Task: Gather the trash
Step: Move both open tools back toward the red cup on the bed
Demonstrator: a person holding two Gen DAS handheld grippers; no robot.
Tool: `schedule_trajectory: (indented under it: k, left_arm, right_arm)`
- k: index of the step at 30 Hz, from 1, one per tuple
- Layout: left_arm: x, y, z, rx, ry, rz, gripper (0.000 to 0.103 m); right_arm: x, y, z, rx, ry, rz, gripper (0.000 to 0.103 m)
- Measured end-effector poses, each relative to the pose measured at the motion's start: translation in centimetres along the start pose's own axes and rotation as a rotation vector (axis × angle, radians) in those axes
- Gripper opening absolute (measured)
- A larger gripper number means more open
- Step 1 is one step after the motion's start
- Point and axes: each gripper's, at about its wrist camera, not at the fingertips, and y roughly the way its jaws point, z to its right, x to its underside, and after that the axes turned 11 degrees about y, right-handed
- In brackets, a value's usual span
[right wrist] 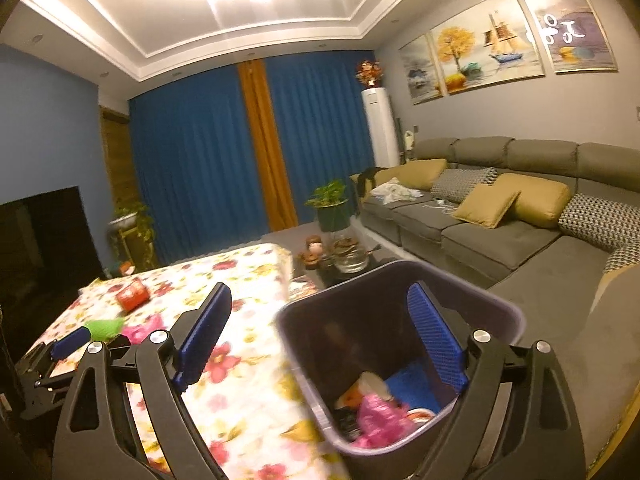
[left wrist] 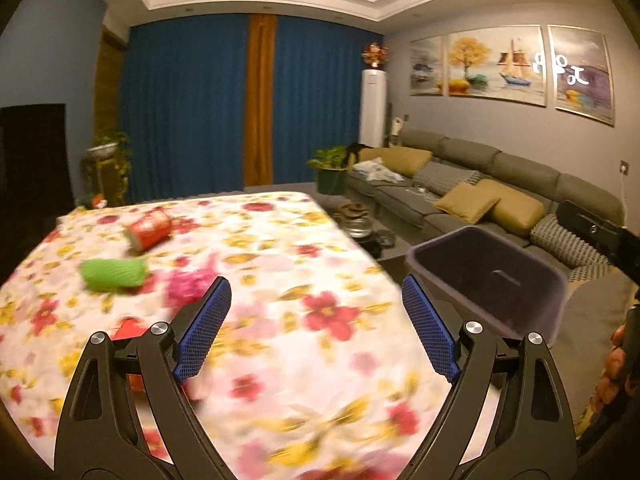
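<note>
- Both tongs gape, holding nothing: left gripper over the floral table, right gripper straddling the bin rim.
- Bin, beside the table's right edge, holds pink and blue trash.
- Red can, green wad and pink wad lie ahead-left of the left gripper.

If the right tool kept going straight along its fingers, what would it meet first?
Probably the dark bin: the open right tool points at the bin's near rim and mouth, beside the floral table. Pink trash already lies inside. Depth is unclear, so it may strike the rim rather than enter.
</note>
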Motion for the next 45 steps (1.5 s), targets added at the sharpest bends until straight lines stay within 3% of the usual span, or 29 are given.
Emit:
schedule_trajectory:
  k: [9, 14, 21, 29, 34, 38, 42, 45]
  left_arm:
    - [3.8, -3.6, -8.6, -0.139, -0.052, -0.033, 0.086]
    - [5.5, -4.6, -12.6, -0.146, -0.080, -0.040, 0.085]
    - [6.6, -3.1, -16.2, -0.039, -0.105, -0.102, 0.075]
    - [7.3, 0.7, -16.7, 0.123, -0.112, -0.191, 0.059]
    - [8.0, 2.4, -16.9, 0.197, -0.140, -0.234, 0.040]
    - [8.1, 2.7, -16.9, 0.264, -0.164, -0.229, 0.025]
    - [8.0, 2.8, -16.8, 0.301, -0.167, -0.221, 0.018]
    - [8.0, 3.0, -16.7, 0.339, -0.184, -0.223, 0.004]
  right_arm:
    - [2.9, -0.1, -5.9, -0.098, -0.047, -0.056, 0.087]
    - [4.7, 0.5, -9.4, -0.145, -0.063, -0.089, 0.087]
    - [6.2, 1.4, -13.3, -0.181, -0.102, -0.123, 0.087]
    - [7.1, 3.1, -15.6, -0.195, -0.135, -0.139, 0.087]
    - [7.2, 4.1, -16.4, -0.199, -0.152, -0.149, 0.087]
    - [7.3, 4.8, -16.8, -0.205, -0.156, -0.158, 0.087]
    - [7.6, 5.5, -17.4, -0.213, -0.169, -0.175, 0.087]
    - [7.8, 5.8, -17.8, -0.216, -0.178, -0.184, 0.087]
